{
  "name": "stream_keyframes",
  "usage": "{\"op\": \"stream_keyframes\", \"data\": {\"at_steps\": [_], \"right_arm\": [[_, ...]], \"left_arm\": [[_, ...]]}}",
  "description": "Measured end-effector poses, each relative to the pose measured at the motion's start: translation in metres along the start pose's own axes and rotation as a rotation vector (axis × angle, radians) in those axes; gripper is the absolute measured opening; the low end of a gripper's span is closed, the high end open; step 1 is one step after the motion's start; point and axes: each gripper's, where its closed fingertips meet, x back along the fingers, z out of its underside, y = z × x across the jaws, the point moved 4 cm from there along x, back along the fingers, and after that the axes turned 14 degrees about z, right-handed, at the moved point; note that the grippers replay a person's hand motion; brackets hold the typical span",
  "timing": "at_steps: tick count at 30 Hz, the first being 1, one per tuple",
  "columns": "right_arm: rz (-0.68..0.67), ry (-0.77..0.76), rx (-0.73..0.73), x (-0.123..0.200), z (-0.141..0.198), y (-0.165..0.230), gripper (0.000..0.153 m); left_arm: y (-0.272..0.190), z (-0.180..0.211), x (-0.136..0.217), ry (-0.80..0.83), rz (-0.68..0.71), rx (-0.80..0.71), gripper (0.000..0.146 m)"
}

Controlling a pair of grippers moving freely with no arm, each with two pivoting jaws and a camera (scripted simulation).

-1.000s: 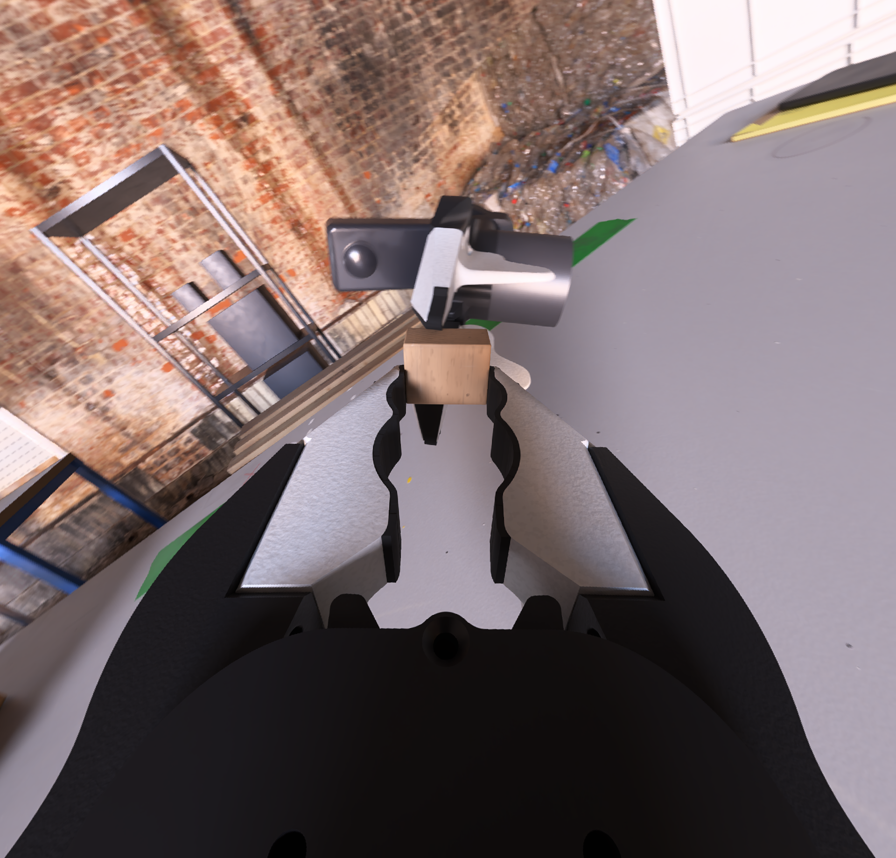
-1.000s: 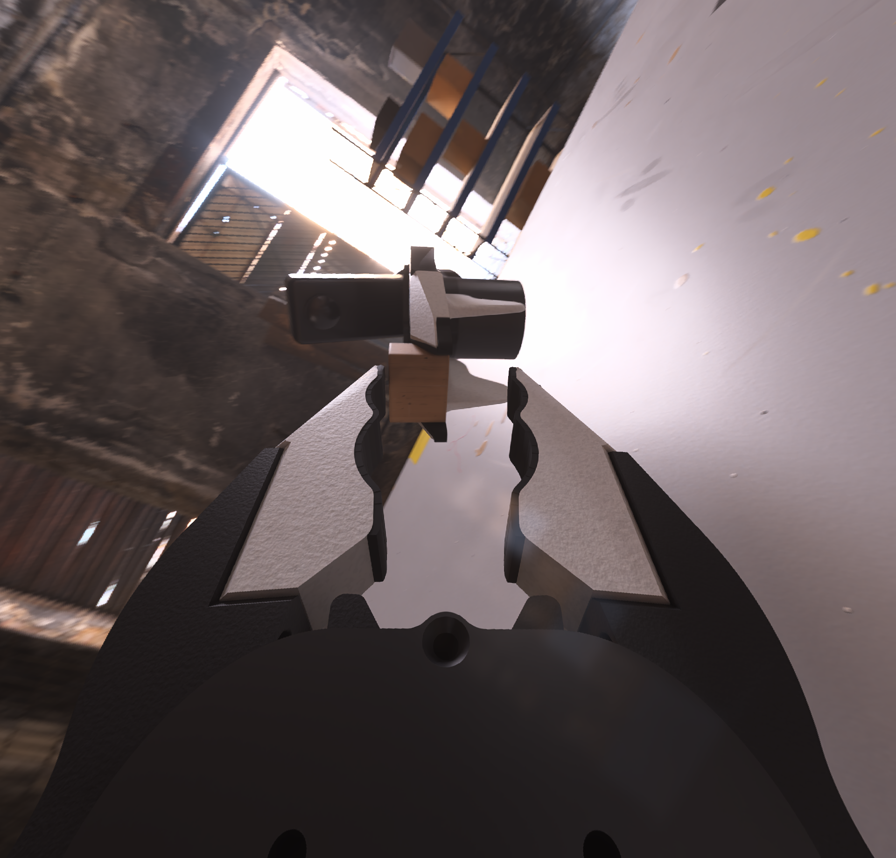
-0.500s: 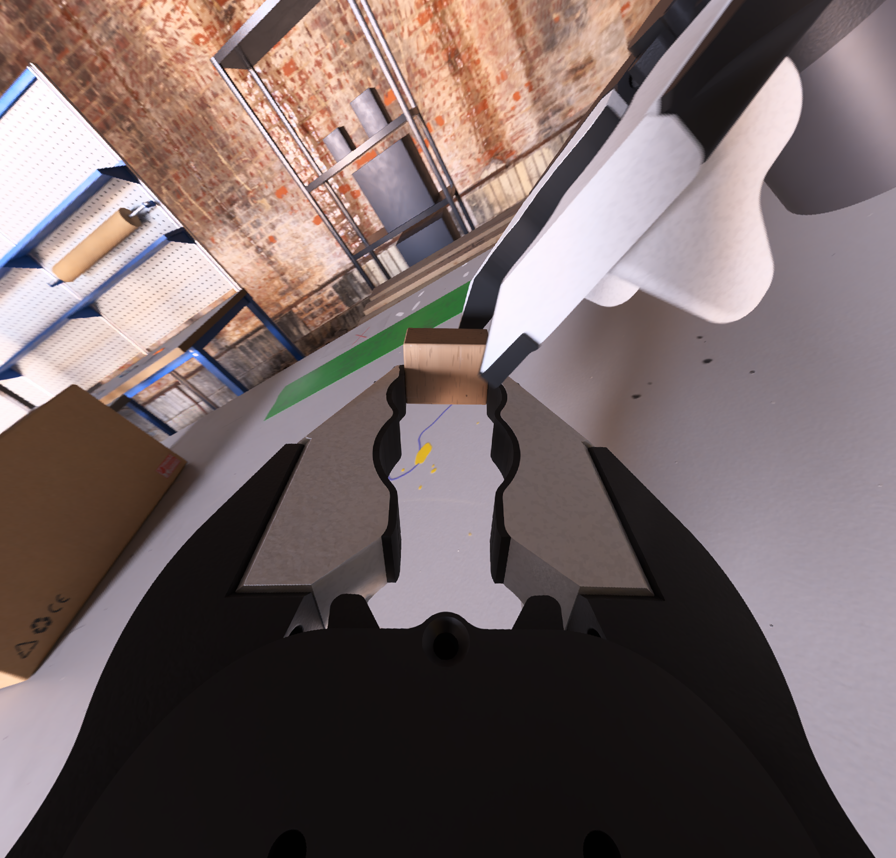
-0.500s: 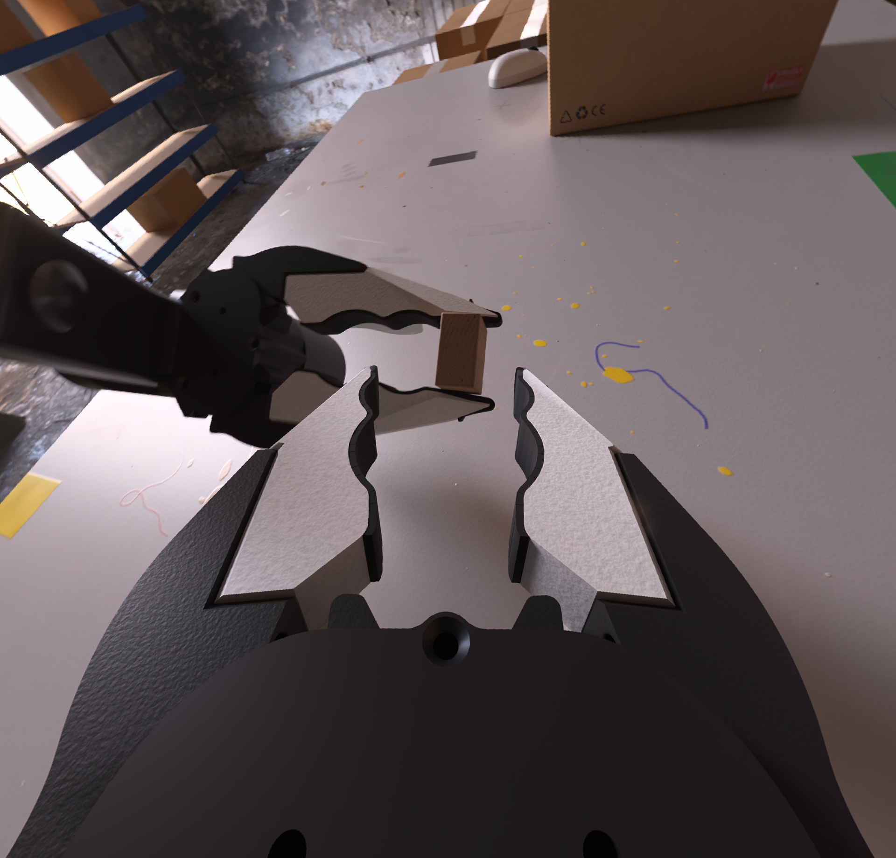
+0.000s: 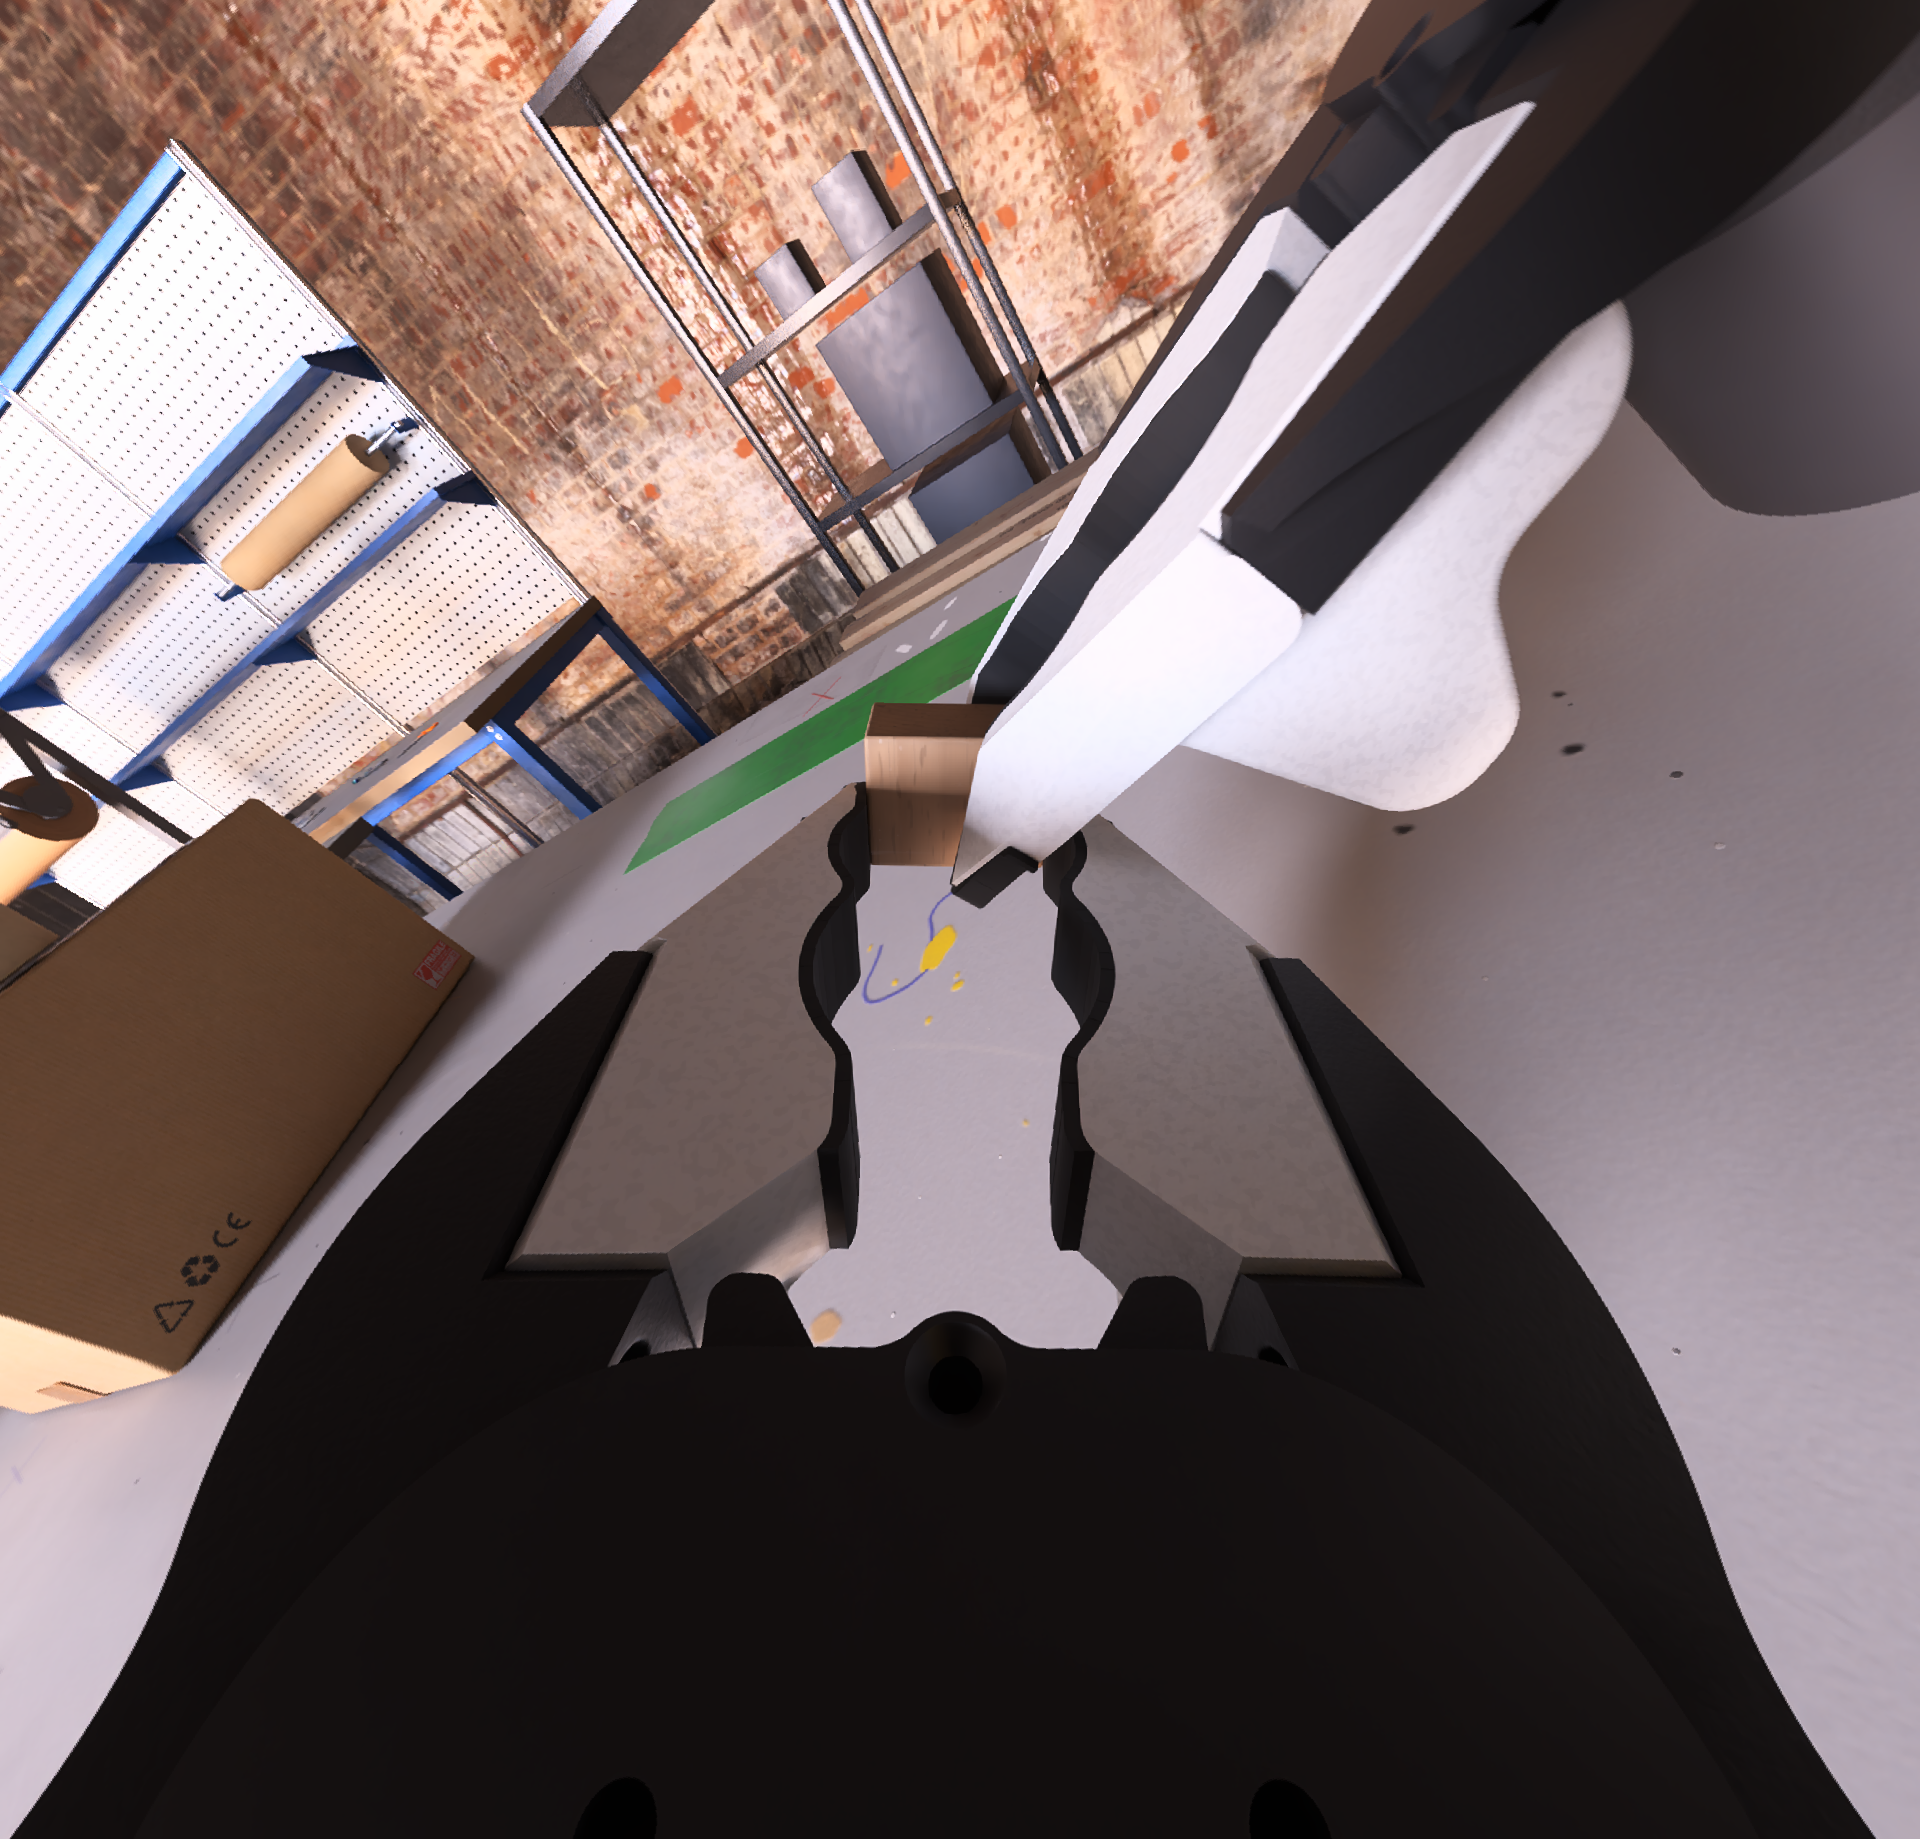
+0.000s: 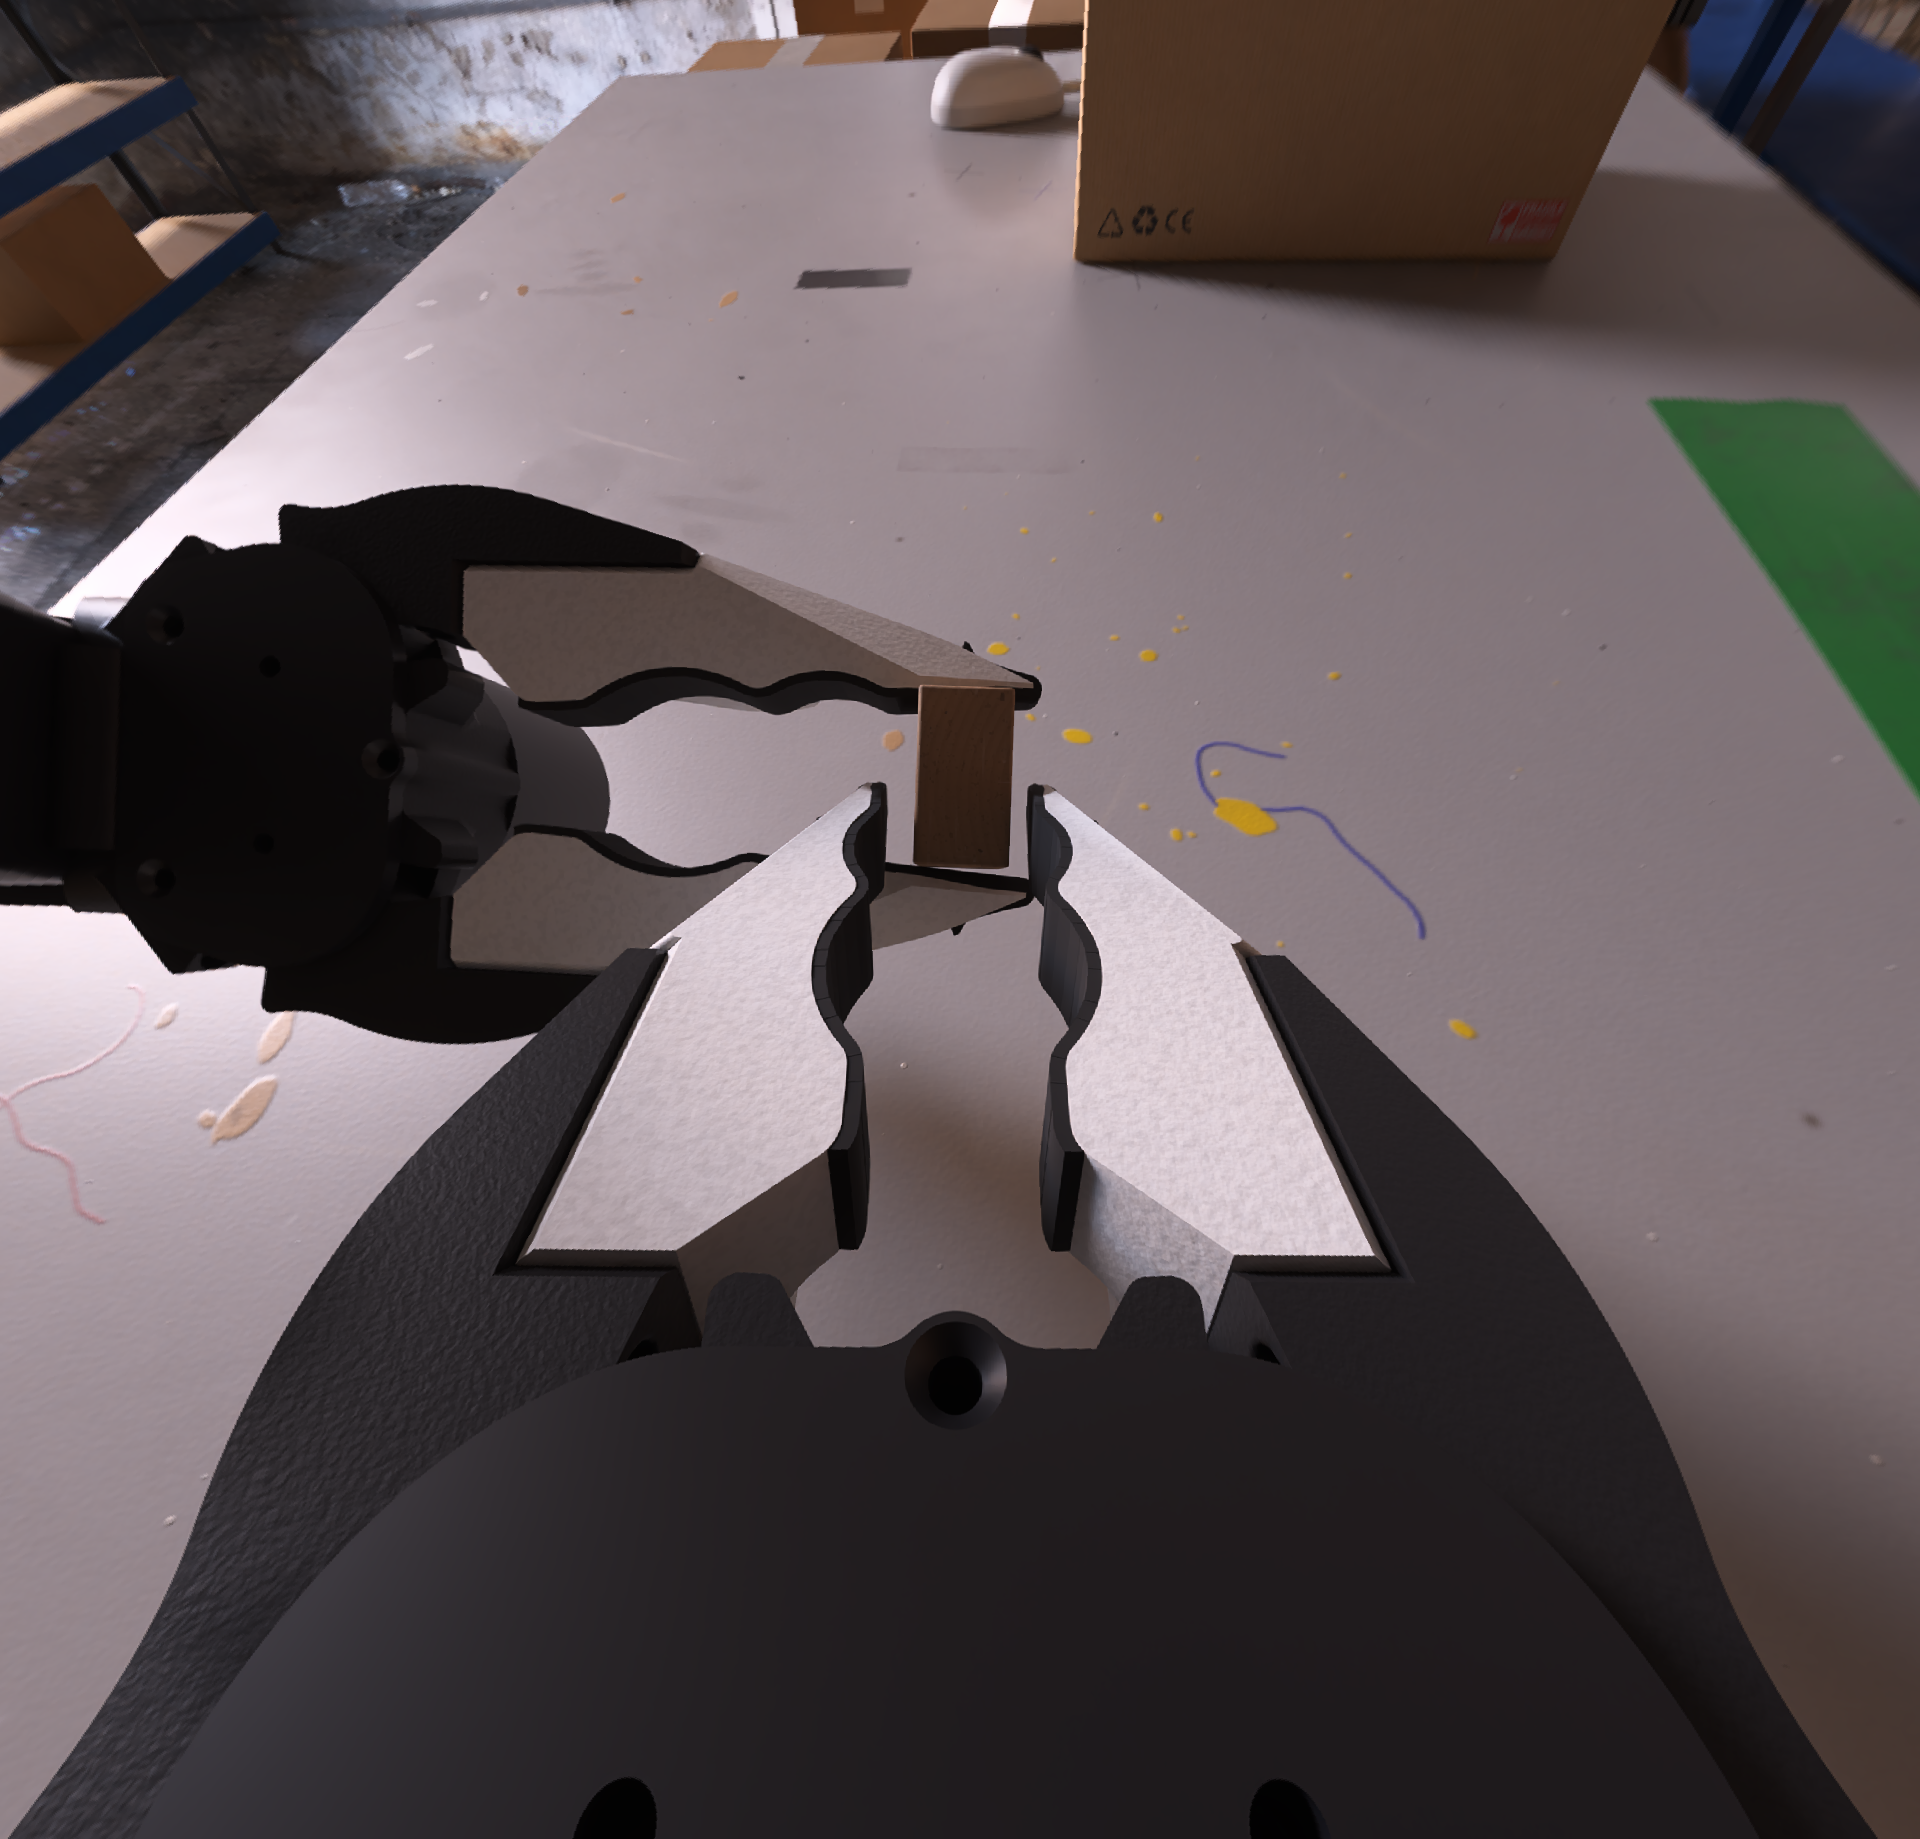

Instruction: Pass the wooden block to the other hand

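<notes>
Block [image 6: 962, 773] pinched between the tips of the left gripper [image 6: 971, 787], held clear above the table [image 6: 1351, 563]. One left finger [image 6: 727, 636] lies along the block's top end, the other under its bottom end. In the left wrist view the block [image 5: 914, 797] sits at the very tips of the left gripper [image 5: 956, 823], with the left-hand finger against one side.

Right gripper [image 6: 956, 844]: jaws parted, tips flanking the block's lower half. A thin gap shows on each side of the block in the right wrist view, so no contact can be confirmed there. Its fingers cross the left gripper's at about a right angle. In the left wrist view one white right finger [image 5: 1122, 667] comes down from the upper right and covers the block's right edge; touching or only in front, cannot tell.

Table beyond the right gripper's tips: yellow paint spots and a blue scribble [image 6: 1309, 833] off to the right, a green strip [image 6: 1808, 542] farther right. Cardboard box [image 6: 1340, 85] stands well ahead, with a white rounded object [image 6: 992, 90] just left of it. Pale smears [image 6: 244, 1103] and a pink line lie on the table left of the right gripper, below the left gripper's body.
</notes>
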Motion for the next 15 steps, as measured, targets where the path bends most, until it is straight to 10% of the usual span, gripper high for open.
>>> {"op": "stream_keyframes", "data": {"at_steps": [8,15], "right_arm": [[-0.011,0.083,0.037,-0.007,0.009,-0.003,0.017],[-0.069,0.341,0.249,-0.016,0.036,-0.019,0.016]], "left_arm": [[-0.005,0.009,-0.005,0.021,0.026,0.023,0.033],[-0.010,0.029,0.015,-0.034,0.334,0.333,0.057]]}}
